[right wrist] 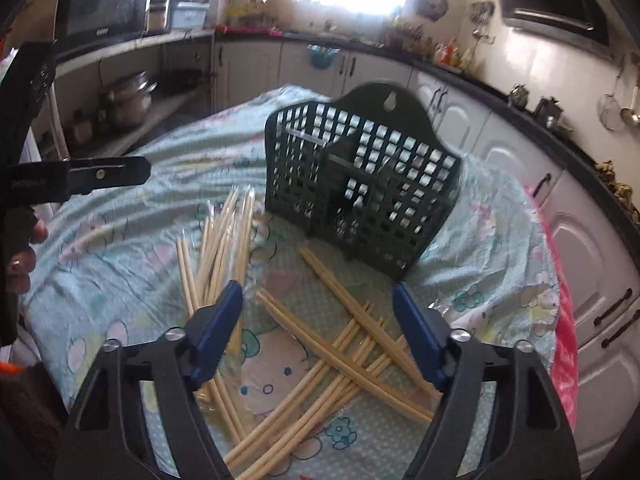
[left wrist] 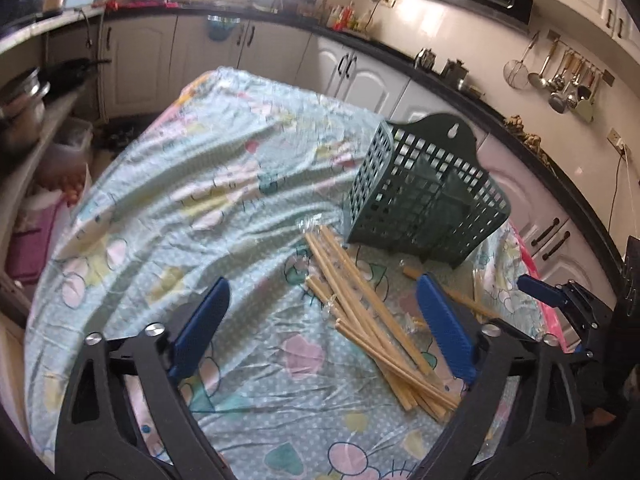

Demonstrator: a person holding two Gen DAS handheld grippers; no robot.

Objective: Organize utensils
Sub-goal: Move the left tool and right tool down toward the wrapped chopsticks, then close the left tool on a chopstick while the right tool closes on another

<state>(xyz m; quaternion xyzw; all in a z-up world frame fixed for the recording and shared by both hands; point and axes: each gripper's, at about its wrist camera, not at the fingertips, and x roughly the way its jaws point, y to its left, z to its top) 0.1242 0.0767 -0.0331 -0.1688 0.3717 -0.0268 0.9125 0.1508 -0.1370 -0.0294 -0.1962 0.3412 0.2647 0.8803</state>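
Kitchen cabinets (left wrist: 360,76) and a dark counter wrap around a table spread with a pastel cartoon-print cloth (left wrist: 200,184), its folds rumpled and glossy. Nearest the cameras, the left gripper (left wrist: 324,320) hangs over bare cloth with its blue jaws spread wide and nothing between them, the pile of chopsticks (left wrist: 372,320) lying just inside its right jaw. The right gripper (right wrist: 318,328) stands somewhat narrower but also empty, poised above the thickest part of the scatter, where pale wooden sticks cross one another; some further left look still sleeved in clear plastic wrap (right wrist: 224,216). These sticks should be light, stiff and thin, likely to roll or slip from the pads, so I judge a hold across the middle of a single stick or a parallel pair safest, closing nearly all the way. Crossed sticks may lift neighbours along with them, and the wrap could make the grip slick. Farther back, just beyond the pile, sits the dark green lattice caddy (right wrist: 360,184), upright with a divider inside, the likely destination; being light plastic it may tip if nudged. Beyond it, on the far right wall, ladles and strainers (left wrist: 560,80) hang well apart from the work.
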